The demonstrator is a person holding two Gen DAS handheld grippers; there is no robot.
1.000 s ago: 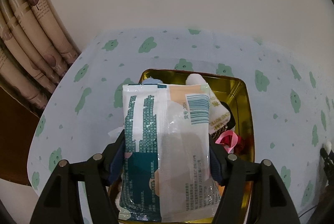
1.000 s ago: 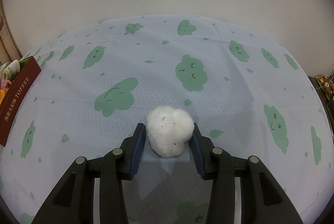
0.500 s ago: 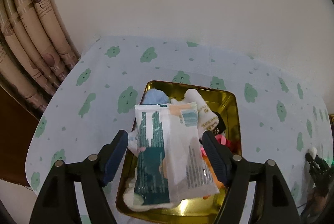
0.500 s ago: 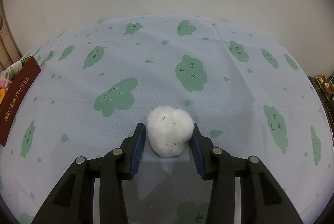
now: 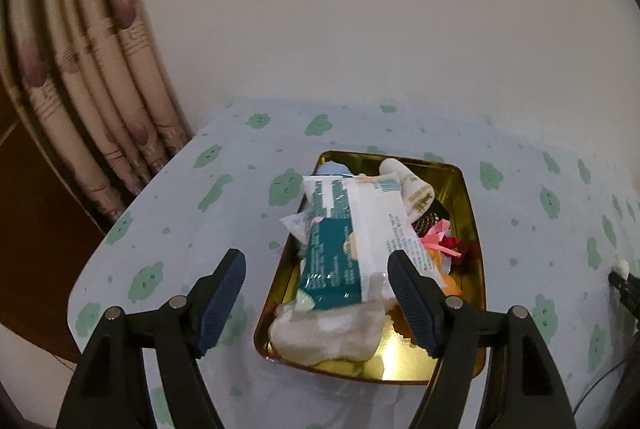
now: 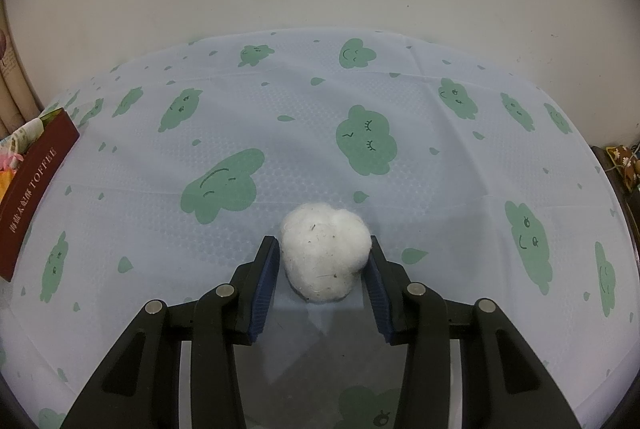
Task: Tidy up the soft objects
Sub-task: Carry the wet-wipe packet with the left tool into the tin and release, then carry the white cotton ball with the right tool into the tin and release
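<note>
1. My left gripper (image 5: 316,283) stood spread wide and empty, hovering above the near left edge of the gold tin (image 5: 466,189), with only its right finger overlapping the tin in the picture.

2. The tissue pack (image 5: 356,229) lay on top of the pile inside the tin, free of both fingers. Its long axis ran near to far with a slight lean; the barcode end pointed to the far side, the teal end toward me.

3. My right gripper (image 6: 323,265) bracketed the white cotton ball (image 6: 324,249) on the cloud-print tablecloth (image 6: 440,169). The pads sat against its flanks or just beside them; I could not tell whether they truly pinched it.

4. The ball has no clear long axis; it is a rounded clump, slightly lobed at the far side.

5. Risk, as I judged it: the pack perched high on a heap, its left edge over the tin's left rim, so a nudge from my left fingers could slide it out.

6. The cotton is fluffy and compressible. A weak squeeze could let it slip on lifting, and fibres might snag on the ribbed pads at release.

7. The tin already looked crowded, so the ball might roll off the top.
</note>
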